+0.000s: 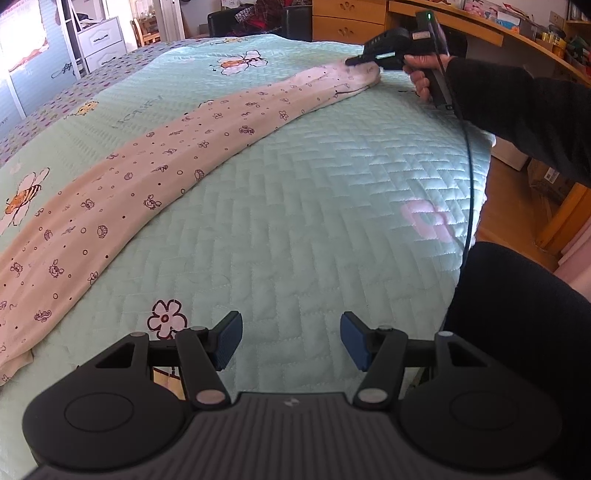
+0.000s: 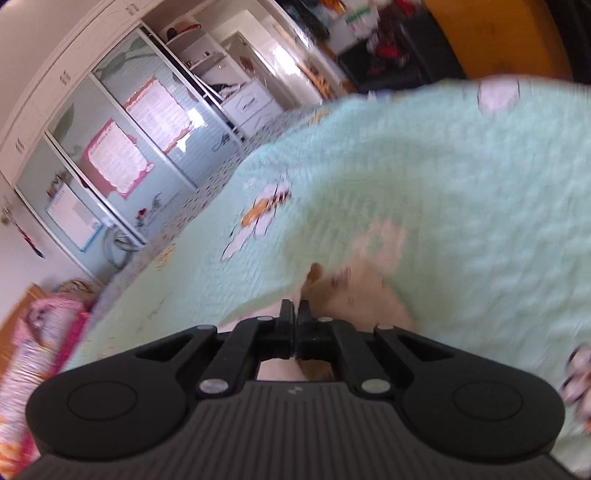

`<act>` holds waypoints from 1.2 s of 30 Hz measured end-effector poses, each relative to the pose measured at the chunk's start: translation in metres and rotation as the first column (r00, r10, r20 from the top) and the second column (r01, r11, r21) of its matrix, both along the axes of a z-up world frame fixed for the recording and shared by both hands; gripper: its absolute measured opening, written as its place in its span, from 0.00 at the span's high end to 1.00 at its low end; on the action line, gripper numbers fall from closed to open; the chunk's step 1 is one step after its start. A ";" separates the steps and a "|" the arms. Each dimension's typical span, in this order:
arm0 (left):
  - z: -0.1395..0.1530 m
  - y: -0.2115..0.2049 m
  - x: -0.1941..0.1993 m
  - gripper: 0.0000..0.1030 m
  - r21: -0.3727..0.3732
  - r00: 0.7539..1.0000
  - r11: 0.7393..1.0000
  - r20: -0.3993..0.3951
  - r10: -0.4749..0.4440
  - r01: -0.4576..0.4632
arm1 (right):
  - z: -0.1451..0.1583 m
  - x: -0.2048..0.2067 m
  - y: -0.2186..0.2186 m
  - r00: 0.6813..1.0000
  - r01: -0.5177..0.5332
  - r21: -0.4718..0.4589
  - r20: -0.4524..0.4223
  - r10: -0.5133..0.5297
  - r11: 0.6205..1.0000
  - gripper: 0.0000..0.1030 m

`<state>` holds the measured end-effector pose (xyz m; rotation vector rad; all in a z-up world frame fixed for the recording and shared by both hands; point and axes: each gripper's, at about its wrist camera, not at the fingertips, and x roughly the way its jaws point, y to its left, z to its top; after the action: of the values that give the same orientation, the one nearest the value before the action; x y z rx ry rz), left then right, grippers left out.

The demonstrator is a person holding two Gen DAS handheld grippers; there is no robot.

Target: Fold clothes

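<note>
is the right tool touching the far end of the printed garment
Touching. In the left wrist view the right tool tip lies on the printed garment's far end; the blurred right wrist view shows its jaws shut with cloth at the tips.

A home bedroom. A bed [image 1: 314, 192] with a mint quilted cover printed with bees and flowers fills the view; beyond it stand a white drawer unit [image 1: 101, 42], a wardrobe with sliding doors [image 2: 122, 147] bearing pink-framed sheets, and wooden drawers [image 1: 347, 22] beside a cluttered wooden shelf [image 1: 491, 26].
</note>
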<state>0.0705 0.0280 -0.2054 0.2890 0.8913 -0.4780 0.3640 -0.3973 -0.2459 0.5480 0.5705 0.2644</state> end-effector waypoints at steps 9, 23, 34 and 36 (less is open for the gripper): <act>-0.004 0.000 -0.002 0.40 -0.007 1.000 1.000 -0.007 -0.003 0.003 | 0.025 0.036 0.029 0.996 -0.084 -0.403 -0.052 0.068 0.911 0.98; -0.006 0.006 -0.006 0.40 0.001 1.000 1.000 -0.017 -0.010 0.010 | 0.003 0.025 0.000 0.998 0.000 -0.266 -0.057 -0.016 0.964 0.89; 0.000 0.008 -0.008 0.40 -0.006 1.000 1.000 0.008 0.011 -0.011 | 0.009 -0.092 0.035 0.999 -0.030 0.004 0.023 0.030 1.000 0.66; 0.003 0.009 -0.010 0.40 -0.005 1.000 1.000 0.017 0.022 -0.022 | 0.002 -0.099 0.059 0.996 -0.092 0.006 0.001 0.092 0.996 0.66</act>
<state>0.0607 0.0374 -0.2024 0.2779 0.8761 -0.4571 0.2651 -0.3380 -0.2442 0.5282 0.5953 0.3541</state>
